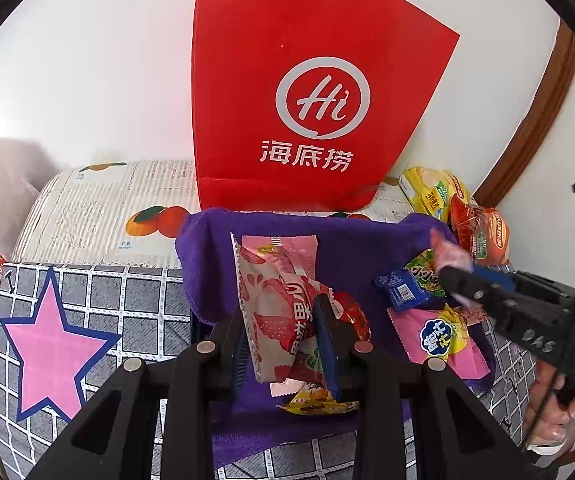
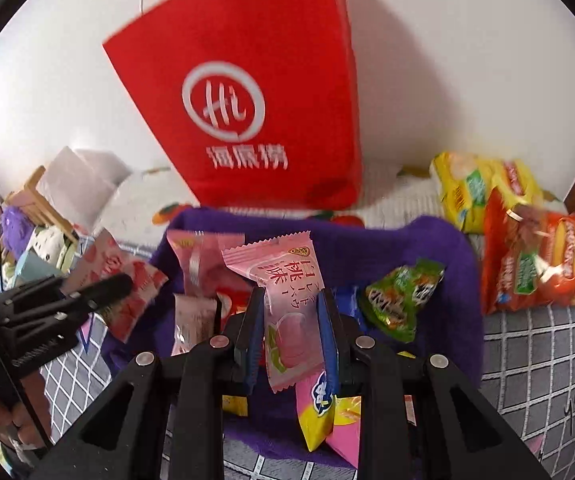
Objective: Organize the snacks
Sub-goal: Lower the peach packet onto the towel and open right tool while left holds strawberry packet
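Observation:
My left gripper [image 1: 283,340] is shut on a white packet with red strawberry print [image 1: 275,312], held just above a purple cloth [image 1: 351,248]. The right wrist view shows that packet [image 2: 135,280] in the left gripper [image 2: 119,284] at the left. My right gripper [image 2: 291,328] is shut on a pink peach packet [image 2: 287,308], upright over the cloth [image 2: 447,264]. From the left wrist view the right gripper [image 1: 447,274] comes in from the right, the pink packet [image 1: 445,250] blurred at its tip. Loose snacks lie on the cloth: a green packet [image 2: 403,300], a blue one [image 1: 407,288], a pink and yellow one [image 1: 443,336].
A red paper bag [image 1: 307,92] stands upright against the white wall just behind the cloth. Yellow [image 2: 475,188] and orange [image 2: 535,260] crisp bags lie at the right. The cloth rests on a grey checked sheet with a pink star [image 1: 51,344]. Clutter sits at the far left [image 2: 47,236].

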